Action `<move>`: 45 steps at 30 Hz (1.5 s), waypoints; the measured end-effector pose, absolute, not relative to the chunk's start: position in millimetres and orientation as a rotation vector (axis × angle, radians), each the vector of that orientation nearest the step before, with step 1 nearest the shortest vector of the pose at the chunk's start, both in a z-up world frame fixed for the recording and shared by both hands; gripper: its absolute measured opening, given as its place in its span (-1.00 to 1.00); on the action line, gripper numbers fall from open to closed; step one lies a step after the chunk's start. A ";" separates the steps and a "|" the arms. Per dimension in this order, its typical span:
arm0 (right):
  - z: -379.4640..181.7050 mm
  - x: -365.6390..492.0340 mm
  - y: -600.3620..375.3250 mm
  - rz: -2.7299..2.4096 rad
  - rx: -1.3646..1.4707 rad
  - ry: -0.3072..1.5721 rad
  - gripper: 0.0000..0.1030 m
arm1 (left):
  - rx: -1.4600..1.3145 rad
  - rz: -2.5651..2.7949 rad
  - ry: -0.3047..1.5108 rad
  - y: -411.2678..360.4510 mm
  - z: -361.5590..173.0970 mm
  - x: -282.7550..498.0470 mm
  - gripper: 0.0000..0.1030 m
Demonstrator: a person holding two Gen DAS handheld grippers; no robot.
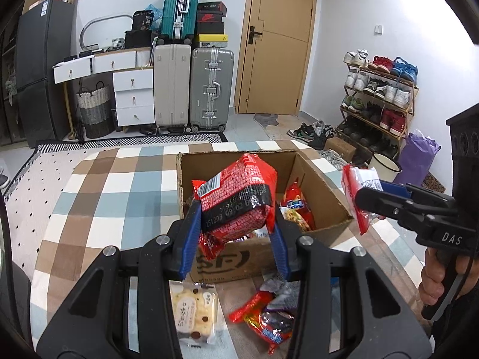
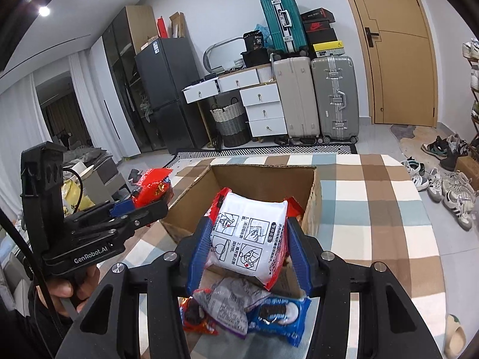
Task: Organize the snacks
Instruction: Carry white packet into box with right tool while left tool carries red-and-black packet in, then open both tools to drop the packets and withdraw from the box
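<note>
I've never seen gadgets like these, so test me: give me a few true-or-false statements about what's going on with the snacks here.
1. Each gripper holds a snack packet. True: the left gripper clamps a red packet, and the right gripper clamps a white-faced packet.
2. The cardboard box is empty. False: packets already lie inside.
3. The box sits on a checked cloth. True.
4. No snacks remain outside the box. False: several lie on the cloth, including a blue cookie packet.
5. The door stands open. False: it is shut.
</note>
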State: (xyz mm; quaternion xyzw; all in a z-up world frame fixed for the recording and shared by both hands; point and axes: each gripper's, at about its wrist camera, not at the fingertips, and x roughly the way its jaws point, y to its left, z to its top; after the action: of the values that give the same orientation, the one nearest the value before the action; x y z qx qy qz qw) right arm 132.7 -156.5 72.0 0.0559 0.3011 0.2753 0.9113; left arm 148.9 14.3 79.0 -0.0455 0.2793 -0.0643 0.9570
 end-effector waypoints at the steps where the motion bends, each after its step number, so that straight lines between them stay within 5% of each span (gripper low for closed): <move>1: 71.8 135.2 -155.3 0.565 0.115 0.621 -0.03 | -0.094 -0.130 0.569 14.7 78.0 153.1 -0.23; 45: 30.5 223.5 -135.5 0.609 0.092 0.747 -0.04 | -0.055 -0.172 0.723 0.4 8.0 248.5 -0.23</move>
State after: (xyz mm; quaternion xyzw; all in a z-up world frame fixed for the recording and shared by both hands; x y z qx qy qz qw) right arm 223.5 -135.5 30.5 0.0443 0.3590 0.2925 0.8852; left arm 248.5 0.4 8.0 -0.0269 0.3530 -0.0841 0.9314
